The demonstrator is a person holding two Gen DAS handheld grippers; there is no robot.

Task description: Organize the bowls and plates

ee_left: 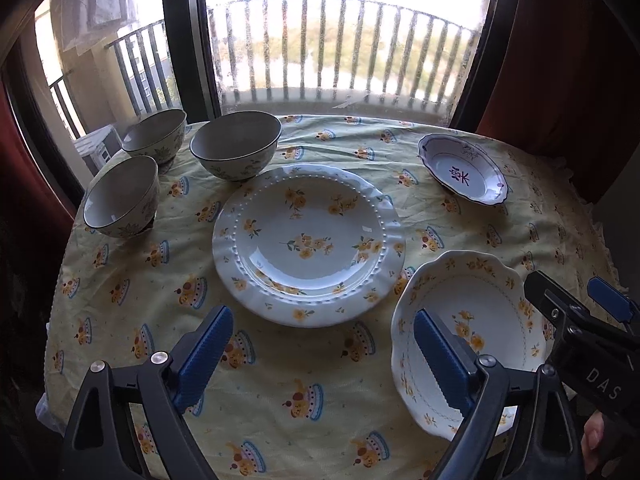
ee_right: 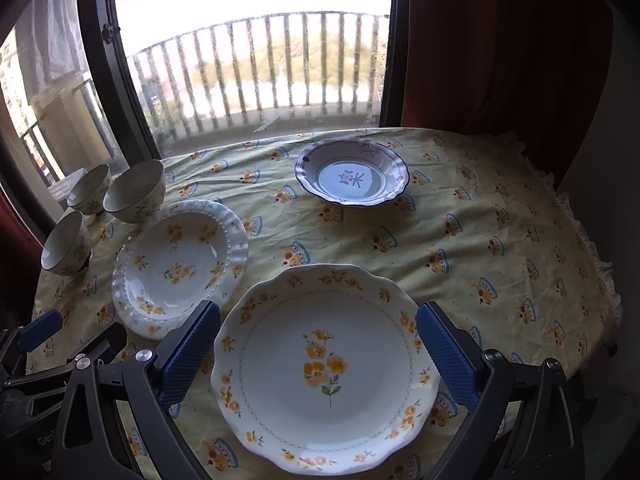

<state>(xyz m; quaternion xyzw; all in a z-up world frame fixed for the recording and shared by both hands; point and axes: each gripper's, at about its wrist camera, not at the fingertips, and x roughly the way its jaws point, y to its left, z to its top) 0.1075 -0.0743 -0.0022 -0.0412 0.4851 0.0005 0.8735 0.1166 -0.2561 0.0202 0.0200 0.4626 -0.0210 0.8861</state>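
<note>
Three floral bowls [ee_left: 236, 146] [ee_left: 156, 134] [ee_left: 122, 196] stand at the table's far left; they also show in the right wrist view [ee_right: 136, 190]. A beaded yellow-flower plate [ee_left: 308, 244] [ee_right: 180, 268] lies mid-table. A scalloped yellow-flower plate [ee_left: 468, 332] [ee_right: 328, 368] lies near the front. A blue-rimmed dish [ee_left: 464, 168] [ee_right: 352, 172] sits far right. My left gripper [ee_left: 320, 364] is open and empty above the cloth. My right gripper [ee_right: 316, 360] is open and empty above the scalloped plate, its fingers on either side of the plate.
A yellow patterned tablecloth [ee_left: 280, 400] covers the round table. A window with a balcony railing [ee_left: 340, 48] is behind the table, and a dark red curtain [ee_right: 500, 40] hangs at the right. The table edge curves close at the left and right.
</note>
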